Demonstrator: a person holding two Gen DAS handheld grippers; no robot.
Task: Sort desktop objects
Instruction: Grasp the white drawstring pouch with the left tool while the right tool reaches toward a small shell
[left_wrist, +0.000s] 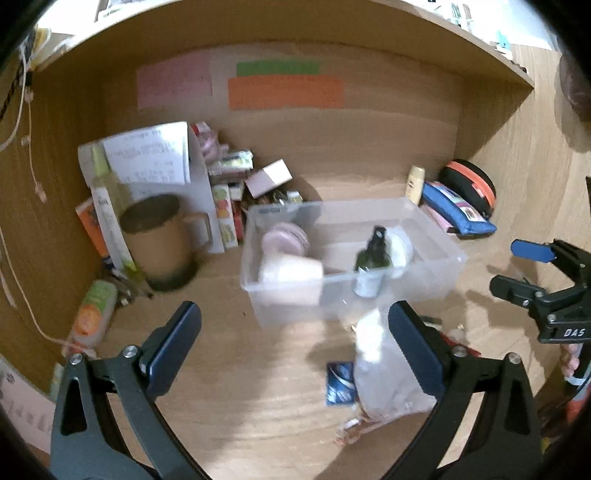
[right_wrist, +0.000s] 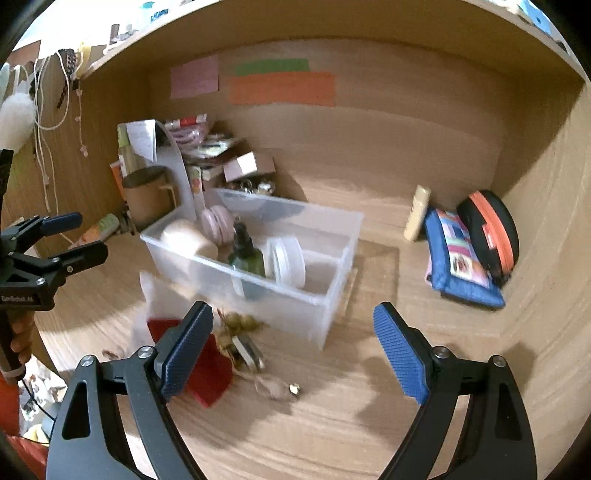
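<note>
Near the clear bin (right_wrist: 332, 236), both grippers hover released: left gripper (left_wrist: 295, 343), right gripper (right_wrist: 293, 347), nothing grasped.

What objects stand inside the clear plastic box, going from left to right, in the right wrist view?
Beige roll → pink round case → dark green spray bottle → white round lid, all inside the clear plastic box.

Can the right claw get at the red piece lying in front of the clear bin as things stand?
Probably yes. The right claw is open and empty, and the red piece lies on the desk just beside its left finger, outside the clear bin. Small clutter touches it, so a clean pinch may be fiddly.
</note>
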